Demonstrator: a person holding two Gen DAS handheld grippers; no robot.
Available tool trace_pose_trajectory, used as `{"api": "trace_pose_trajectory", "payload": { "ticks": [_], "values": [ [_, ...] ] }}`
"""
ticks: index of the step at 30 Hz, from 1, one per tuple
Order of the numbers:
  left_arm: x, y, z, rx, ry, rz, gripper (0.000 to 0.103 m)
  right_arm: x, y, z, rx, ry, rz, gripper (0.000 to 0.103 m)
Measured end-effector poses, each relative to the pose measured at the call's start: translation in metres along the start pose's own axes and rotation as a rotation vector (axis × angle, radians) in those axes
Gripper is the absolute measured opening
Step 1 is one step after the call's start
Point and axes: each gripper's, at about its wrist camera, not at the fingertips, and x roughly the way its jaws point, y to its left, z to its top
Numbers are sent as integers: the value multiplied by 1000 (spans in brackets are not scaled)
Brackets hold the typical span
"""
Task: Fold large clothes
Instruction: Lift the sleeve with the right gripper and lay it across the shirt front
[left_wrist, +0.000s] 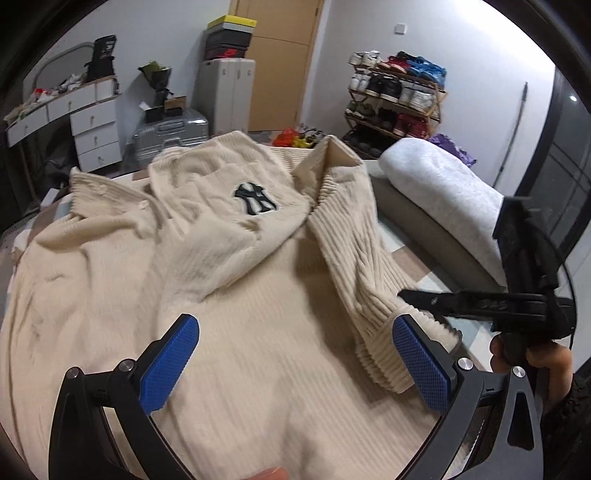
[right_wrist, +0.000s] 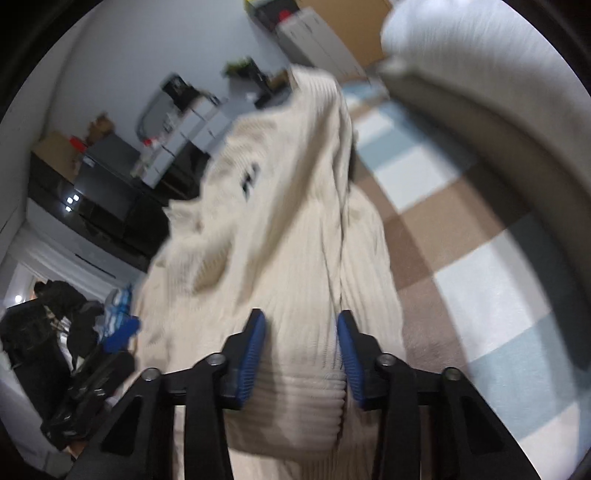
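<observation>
While agape over sweater (left_wrist: 258, 280), left tool (left_wrist: 295, 325); right tool (right_wrist: 302, 325) tight on cuff (right_wrist: 295, 398); rack (left_wrist: 440, 110) full of shoes (left_wrist: 391, 88).

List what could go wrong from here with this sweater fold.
1. The right gripper straddles the sleeve cuff, but whether its pads press the thick knit is unclear; a lift could drop it.
2. The left gripper is open over the sweater and holds nothing, so pulling the sleeve may drag the body out of shape.
3. The sweater's top is already rumpled around the logo; folding now could lock in creases.
</observation>
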Motion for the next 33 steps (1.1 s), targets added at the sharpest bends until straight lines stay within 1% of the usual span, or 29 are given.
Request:
{"api": "trace_pose_trajectory", "payload": {
  "ticks": [1, 2, 4, 6, 8, 10, 11, 15, 17, 18, 19, 21, 22, 23, 24, 25, 26, 27, 28, 29, 30, 31, 32, 33],
  "values": [
    [-1, 4, -1, -7, 0, 10, 102, 3, 1, -1, -10, 12, -6, 18],
    [4, 3, 0, -9, -2, 22, 102, -1, 0, -1, -16, 3, -1, 8],
    [2, 12, -3, -24, 0, 42, 102, -14, -2, 0, -21, -19, 39, 5],
    [5, 13, -1, -29, -4, 57, 102, -40, -2, 6, -51, -81, 13, 4],
    [3, 21, -2, -42, -12, 62, 102, -79, -1, 22, -89, -166, -53, 3],
    [1, 29, -3, -60, -24, 56, 102, -108, 1, 40, -114, -240, -141, 3],
    [-1, 32, -4, -68, -29, 52, 102, -125, 3, 54, -121, -288, -200, 3],
    [-3, 43, -5, -102, -45, 33, 102, -163, 21, 100, -172, -389, -374, 2],
    [-5, 47, -7, -111, -51, 34, 102, -179, 42, 128, -212, -447, -435, 2],
    [-6, 50, -8, -116, -52, 36, 102, -183, 55, 139, -250, -478, -484, 2],
    [-8, 53, -9, -124, -56, 38, 102, -185, 68, 145, -285, -508, -514, 2],
    [-12, 58, -11, -134, -65, 45, 102, -184, 97, 160, -358, -566, -546, 2],
    [-14, 62, -12, -142, -71, 55, 102, -180, 119, 167, -421, -599, -556, 2],
    [-15, 66, -12, -148, -73, 61, 102, -174, 135, 170, -459, -606, -549, 2],
    [-16, 68, -13, -156, -76, 69, 102, -167, 155, 172, -505, -600, -506, 2],
    [-17, 71, -13, -163, -80, 78, 102, -153, 181, 169, -562, -566, -432, 2],
    [-18, 76, -13, -169, -83, 85, 102, -145, 192, 164, -586, -539, -387, 2],
    [-19, 78, -14, -178, -87, 93, 102, -123, 214, 153, -626, -465, -306, 2],
    [-19, 81, -13, -185, -90, 98, 102, -102, 230, 139, -659, -401, -249, 2],
    [-21, 85, -14, -196, -97, 106, 102, -76, 245, 119, -689, -320, -170, 3],
    [-22, 88, -14, -205, -102, 111, 102, -62, 252, 106, -702, -261, -112, 5],
    [-23, 92, -15, -219, -106, 120, 102, -41, 260, 86, -716, -160, -5, 4],
    [-25, 95, -16, -225, -107, 126, 102, -29, 262, 75, -719, -98, 61, 13],
    [-26, 98, -17, -230, -106, 135, 102, -22, 263, 62, -725, -51, 137, 19]
  ]
}}
